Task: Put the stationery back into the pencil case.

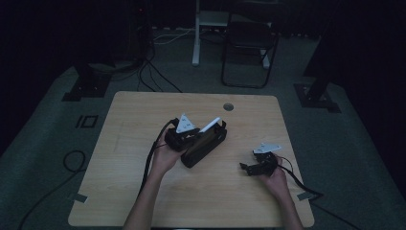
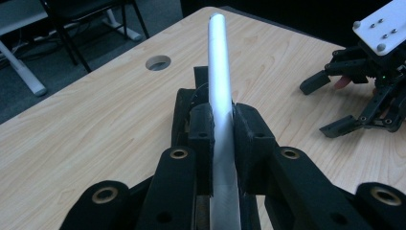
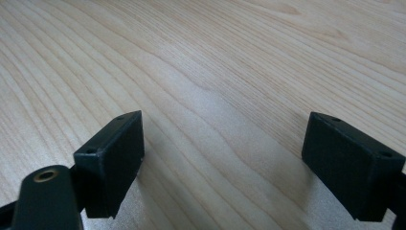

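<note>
A slim silver bar-shaped thing (image 2: 219, 72) with a rounded tip stands edge-on between the jaws of my left gripper (image 2: 222, 127), which is shut on it. In the high view the silver thing (image 1: 210, 125) juts up from a long black case (image 1: 205, 143) lying at the table's middle, with my left gripper (image 1: 191, 136) at the case's left end. The case (image 2: 184, 110) shows dark beneath the jaws. My right gripper (image 1: 246, 167) rests on the table (image 1: 143, 191) at the right, open, nothing between its pads (image 3: 110, 158). The right gripper (image 2: 325, 106) sits apart from the case.
A round cable hole (image 1: 228, 106) sits near the table's far edge. Beyond the table stand a black chair (image 1: 249, 43) and a white desk leg (image 1: 195, 33). Cables (image 1: 72, 160) lie on the dark floor at the left.
</note>
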### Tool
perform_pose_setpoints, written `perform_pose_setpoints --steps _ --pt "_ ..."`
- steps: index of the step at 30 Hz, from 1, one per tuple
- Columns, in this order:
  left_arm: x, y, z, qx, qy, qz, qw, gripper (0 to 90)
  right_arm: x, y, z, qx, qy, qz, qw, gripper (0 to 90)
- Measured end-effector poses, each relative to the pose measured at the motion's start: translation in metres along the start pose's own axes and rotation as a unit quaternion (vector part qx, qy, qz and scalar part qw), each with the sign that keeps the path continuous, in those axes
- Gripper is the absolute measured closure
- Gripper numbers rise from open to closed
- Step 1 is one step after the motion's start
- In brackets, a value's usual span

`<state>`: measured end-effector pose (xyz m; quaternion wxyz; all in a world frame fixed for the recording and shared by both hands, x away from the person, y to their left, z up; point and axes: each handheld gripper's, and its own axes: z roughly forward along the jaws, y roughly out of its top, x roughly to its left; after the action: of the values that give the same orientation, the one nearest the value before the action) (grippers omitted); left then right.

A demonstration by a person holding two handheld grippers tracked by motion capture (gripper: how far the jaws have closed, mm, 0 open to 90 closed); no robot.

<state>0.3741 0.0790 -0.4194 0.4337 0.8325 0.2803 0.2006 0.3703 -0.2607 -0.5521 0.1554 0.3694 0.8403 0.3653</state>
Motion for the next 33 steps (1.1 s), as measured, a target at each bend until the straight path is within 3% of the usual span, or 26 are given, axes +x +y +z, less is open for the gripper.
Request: perform_pose_setpoints --steps 33 --pt "0.003 -0.008 0.026 0.013 0.009 -0.019 0.9997 79.0 -0.001 0.002 0.002 -0.001 0.001 -0.005 1.0000 14.2"
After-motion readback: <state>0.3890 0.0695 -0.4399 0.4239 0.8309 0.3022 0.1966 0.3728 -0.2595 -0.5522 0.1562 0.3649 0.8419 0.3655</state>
